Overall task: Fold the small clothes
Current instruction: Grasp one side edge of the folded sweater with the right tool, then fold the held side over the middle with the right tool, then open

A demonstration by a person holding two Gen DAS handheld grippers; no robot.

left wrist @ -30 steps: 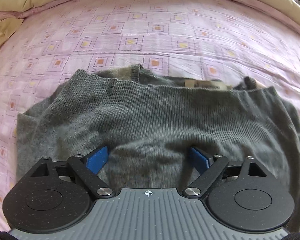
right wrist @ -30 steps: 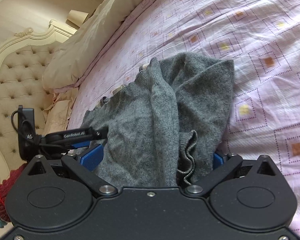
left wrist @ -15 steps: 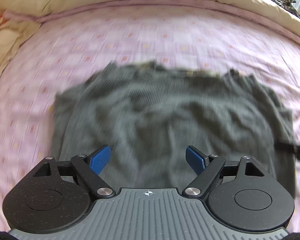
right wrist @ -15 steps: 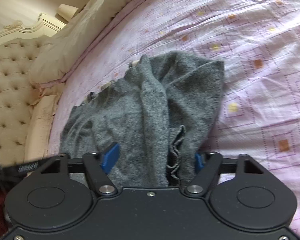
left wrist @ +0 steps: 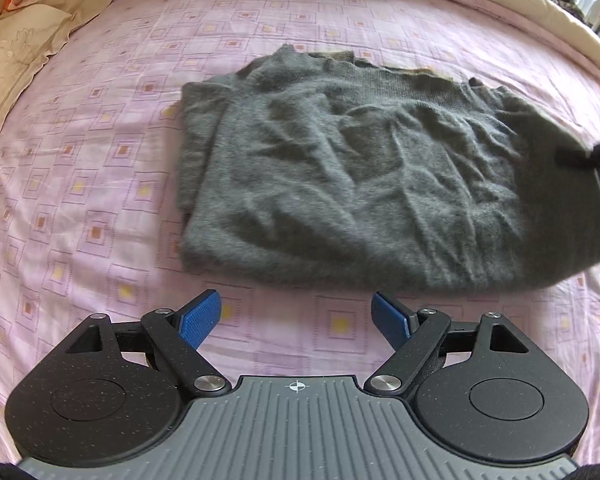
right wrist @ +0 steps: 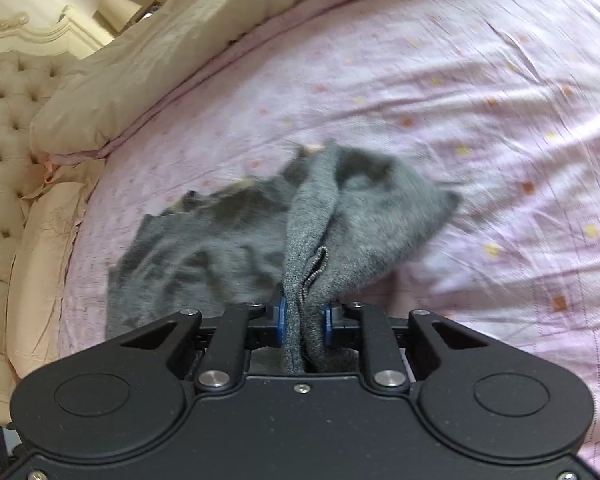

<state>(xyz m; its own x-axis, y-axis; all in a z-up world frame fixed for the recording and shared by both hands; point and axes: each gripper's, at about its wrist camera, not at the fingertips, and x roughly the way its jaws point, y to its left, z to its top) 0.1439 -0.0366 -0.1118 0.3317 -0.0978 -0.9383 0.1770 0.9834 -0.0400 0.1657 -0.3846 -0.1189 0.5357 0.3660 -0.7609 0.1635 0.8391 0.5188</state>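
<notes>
The left hand-held gripper [left wrist: 296,316] has pulled back off the grey sweater [left wrist: 372,184] it hovered over a second ago, blue fingers [left wrist: 200,316] spread wide and empty above the pink bedsheet [left wrist: 80,184]. The right hand-held gripper [right wrist: 304,320], earlier open, is now clamped on a bunched fold of the sweater [right wrist: 260,232], which lies folded on the bed, well apart from the cream pillow [right wrist: 180,52].
</notes>
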